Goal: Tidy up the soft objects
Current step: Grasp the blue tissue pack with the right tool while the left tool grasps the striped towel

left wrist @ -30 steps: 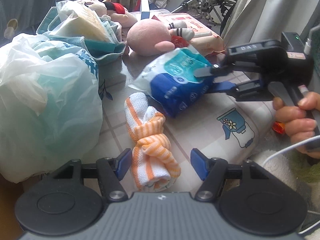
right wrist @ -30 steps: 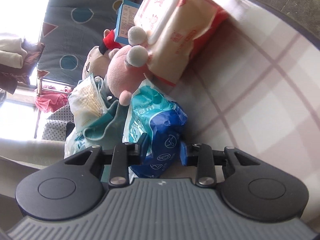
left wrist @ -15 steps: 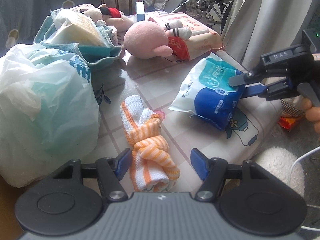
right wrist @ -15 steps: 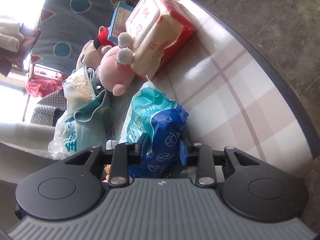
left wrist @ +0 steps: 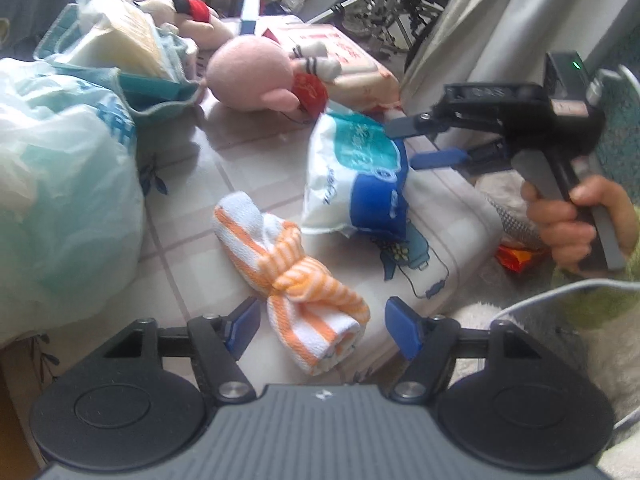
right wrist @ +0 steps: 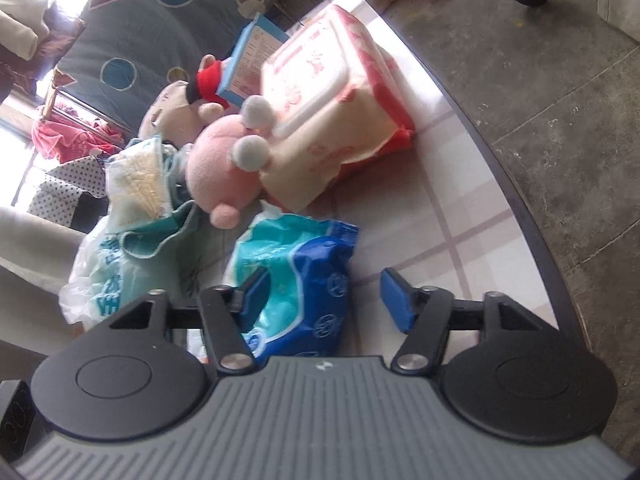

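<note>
Blue-and-white wipes pack point(left wrist: 356, 184) rests on table point(left wrist: 240, 160) as right gripper point(right wrist: 326, 296) jaws open off it; left gripper point(left wrist: 320, 328), opening w/ nothing gripped, straddles 1 orange-striped towel point(left wrist: 296, 276), prob. next.

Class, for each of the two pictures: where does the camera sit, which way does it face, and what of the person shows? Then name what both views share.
Left wrist: sits on the left hand-held gripper, faces down the table over the knotted striped towel; shows the right hand-held gripper, jaws opening, and a hand.
Right wrist: sits on the right hand-held gripper, faces the table edge and floor; no body shows.
Shared: blue wipes pack, pink plush toy.
</note>
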{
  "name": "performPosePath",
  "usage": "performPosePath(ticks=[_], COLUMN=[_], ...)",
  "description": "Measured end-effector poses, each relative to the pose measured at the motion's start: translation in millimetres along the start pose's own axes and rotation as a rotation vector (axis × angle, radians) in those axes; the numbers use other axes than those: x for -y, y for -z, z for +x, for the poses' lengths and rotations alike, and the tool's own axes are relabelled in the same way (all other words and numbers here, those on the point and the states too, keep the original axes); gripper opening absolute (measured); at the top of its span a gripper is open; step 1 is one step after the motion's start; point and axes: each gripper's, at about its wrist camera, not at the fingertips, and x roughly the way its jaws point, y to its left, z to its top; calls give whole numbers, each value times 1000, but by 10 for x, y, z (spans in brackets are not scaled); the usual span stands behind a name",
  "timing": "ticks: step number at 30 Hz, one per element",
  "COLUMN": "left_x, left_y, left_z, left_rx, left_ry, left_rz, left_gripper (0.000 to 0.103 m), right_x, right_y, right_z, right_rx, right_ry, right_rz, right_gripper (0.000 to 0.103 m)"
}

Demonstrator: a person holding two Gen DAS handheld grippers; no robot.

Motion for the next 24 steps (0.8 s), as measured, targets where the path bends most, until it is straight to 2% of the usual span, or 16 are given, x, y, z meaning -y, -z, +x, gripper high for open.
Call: performPosePath(ticks=[2,8,11,13,14,16,18,24], left_x=[-45,-128,-123,-145,-150,-145,-139,-181], left_y=[-47,-226,-245,-236,-236,-231,-221,-178], left_z=[-31,219,373,433,451,479,480,438], left_rx=[19,-28,-56,-66,-71,-75,-74,-79], left_ry=[-28,-99,-136,-138,-139,-154,-171,-158], left_rz=[-22,-79,-65,-73,-73,-63,-44,-44], left_gripper=[81,81,78,74,68,61,54,52], right_x=[-93,-338,-447,-543,-579,-625,-642,-660], right_y=[34,25,40,73,96,130,144,90], right_z=[-27,267,460,511,530,553,542,474], right_rx=[3,-77,-107,-93,-84,-81,-95,-234], right_ry=[0,112,149,172,183,188,168,93], right_rz=[-16,-64,-110,-164,-197,-257,-306,-503], right_gripper=[90,92,93,95,95,94,87,84])
